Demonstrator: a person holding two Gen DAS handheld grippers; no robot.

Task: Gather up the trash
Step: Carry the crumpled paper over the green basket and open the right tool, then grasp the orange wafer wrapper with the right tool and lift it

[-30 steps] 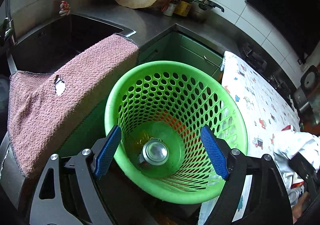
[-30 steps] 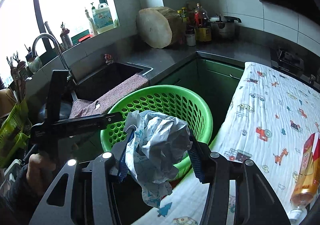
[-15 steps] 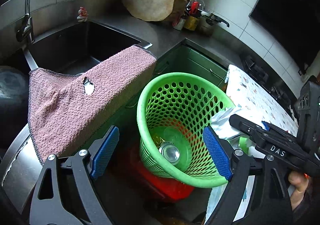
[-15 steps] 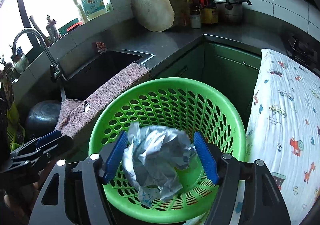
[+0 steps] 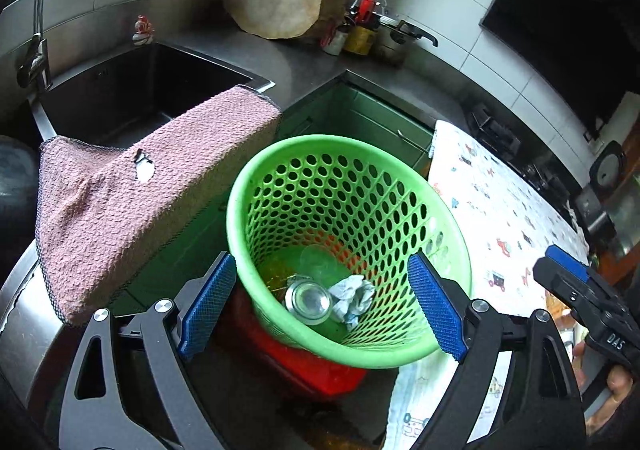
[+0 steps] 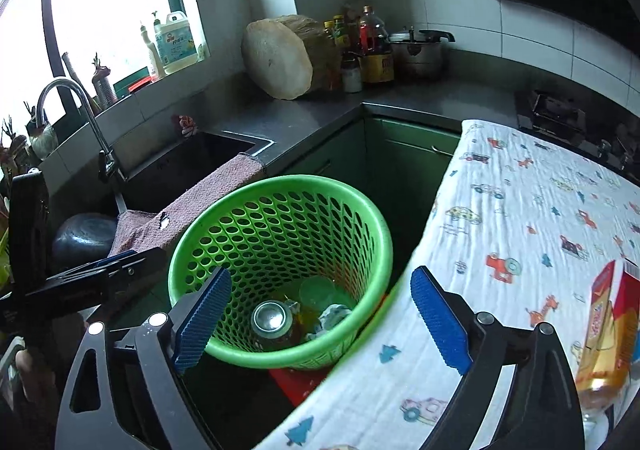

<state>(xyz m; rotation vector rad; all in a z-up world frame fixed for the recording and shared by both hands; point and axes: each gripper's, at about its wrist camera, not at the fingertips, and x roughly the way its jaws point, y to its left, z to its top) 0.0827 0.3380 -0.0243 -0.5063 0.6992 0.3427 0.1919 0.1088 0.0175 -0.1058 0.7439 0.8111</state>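
My right claw [image 6: 320, 324] is wide and holds nothing, like my left claw [image 5: 320, 306]. The crumpled paper [image 5: 352, 296] lies in the green basket [image 5: 280, 166] beside a can [image 5: 309, 297]. It looks light and soft; I would pinch its middle.

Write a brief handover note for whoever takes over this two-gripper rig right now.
Left gripper: open, empty, above the green perforated plastic basket.
Right gripper: open, empty, also over the basket.
Done: crumpled white paper wad and silver metal can lie in the basket's bottom.
Left: an orange-labelled plastic bottle lies on the cartoon-printed white cloth; probably next.
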